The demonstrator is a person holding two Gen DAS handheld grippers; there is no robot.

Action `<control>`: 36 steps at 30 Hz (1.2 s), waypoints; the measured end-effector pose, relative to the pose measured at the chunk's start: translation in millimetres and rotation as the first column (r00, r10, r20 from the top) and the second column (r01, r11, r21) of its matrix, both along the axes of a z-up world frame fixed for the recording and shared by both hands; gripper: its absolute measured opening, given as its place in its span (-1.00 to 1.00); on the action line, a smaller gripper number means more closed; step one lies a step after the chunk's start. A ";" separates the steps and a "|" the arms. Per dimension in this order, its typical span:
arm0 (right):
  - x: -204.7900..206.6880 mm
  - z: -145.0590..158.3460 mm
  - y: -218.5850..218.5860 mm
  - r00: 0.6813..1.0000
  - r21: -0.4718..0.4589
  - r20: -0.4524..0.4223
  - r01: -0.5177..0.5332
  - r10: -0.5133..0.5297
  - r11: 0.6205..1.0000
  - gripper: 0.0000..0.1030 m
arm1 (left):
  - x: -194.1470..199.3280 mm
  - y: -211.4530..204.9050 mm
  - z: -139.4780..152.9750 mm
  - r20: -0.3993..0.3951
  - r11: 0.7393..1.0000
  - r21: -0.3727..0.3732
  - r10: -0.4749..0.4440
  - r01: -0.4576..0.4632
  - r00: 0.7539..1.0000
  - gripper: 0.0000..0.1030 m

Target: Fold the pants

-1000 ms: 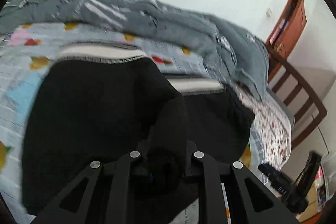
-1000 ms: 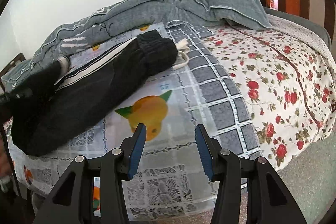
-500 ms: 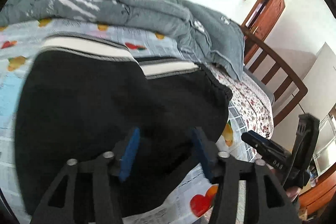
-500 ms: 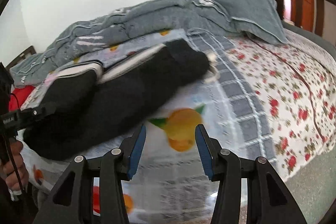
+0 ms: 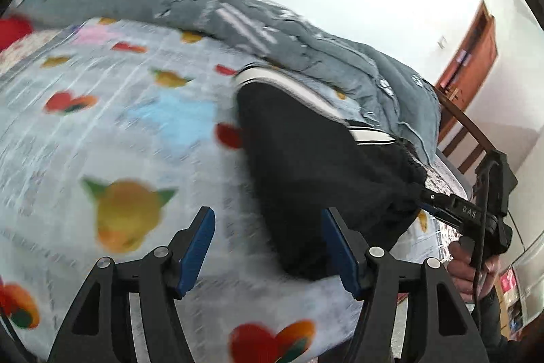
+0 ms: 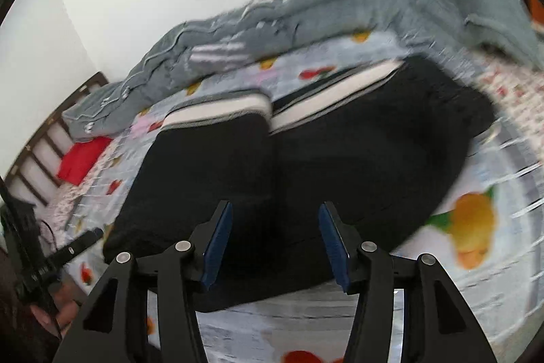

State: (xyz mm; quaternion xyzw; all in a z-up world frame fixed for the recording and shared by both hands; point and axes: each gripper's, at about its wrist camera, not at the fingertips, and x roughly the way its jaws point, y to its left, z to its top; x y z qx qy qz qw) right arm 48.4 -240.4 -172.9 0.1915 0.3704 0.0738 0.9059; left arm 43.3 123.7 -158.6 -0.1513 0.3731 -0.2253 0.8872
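Right wrist — pants (image 6: 306, 165) folded, tongs (image 6: 275, 240) parted

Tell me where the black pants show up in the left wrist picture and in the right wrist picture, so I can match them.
Left wrist view: the black pants lie right of center on the fruit-print sheet, white stripe on their far edge.
Right wrist view: they fill the center, just beyond the open right gripper.
Shared landmark: the gray quilt bunched along the bed's far side, behind the pants.
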 end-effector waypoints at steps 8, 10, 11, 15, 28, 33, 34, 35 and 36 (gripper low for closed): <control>23.4 -35.4 5.7 0.992 0.223 -0.104 -0.041 0.066 0.974 -0.01 | -2.8 -7.7 -31.2 -0.080 0.996 -0.069 -0.070 0.065 0.994 0.30; 28.1 -37.0 3.9 0.991 0.258 -0.110 -0.050 0.081 0.965 -0.23 | -5.1 -20.6 -33.5 -0.073 0.994 -0.048 -0.097 0.094 0.993 0.34; 30.3 -36.8 3.0 0.990 0.267 -0.111 -0.052 0.084 0.962 -0.30 | -5.1 -30.5 -34.5 -0.074 0.993 -0.033 -0.117 0.115 0.990 0.34; 34.2 -18.9 -3.8 0.994 0.265 -0.042 -0.082 0.097 0.961 -0.60 | -5.3 -59.5 -36.1 -0.071 0.993 0.050 -0.106 0.110 0.992 0.34; 29.0 64.8 -88.1 0.981 0.050 0.191 -0.045 0.035 0.998 -0.67 | 10.7 -150.8 -30.0 0.032 0.896 0.443 -0.028 0.011 0.999 0.45; -1.9 60.8 -155.8 0.967 0.015 0.238 0.088 -0.089 0.996 -0.67 | 6.0 -169.2 -22.5 0.067 0.918 0.391 -0.090 0.057 0.994 0.45; -4.3 52.4 -166.7 0.968 -0.009 0.222 0.121 -0.116 0.993 -0.67 | 6.6 -172.6 -22.4 0.063 0.922 0.382 -0.099 0.068 0.993 0.49; -4.7 39.6 -176.3 0.970 -0.029 0.195 0.153 -0.144 0.988 -0.67 | 6.7 -175.7 -23.5 0.055 0.924 0.374 -0.108 0.080 0.993 0.51; -4.3 28.4 -181.8 0.972 -0.038 0.175 0.166 -0.157 0.985 -0.67 | 6.4 -179.1 -24.4 0.051 0.927 0.365 -0.113 0.087 0.992 0.51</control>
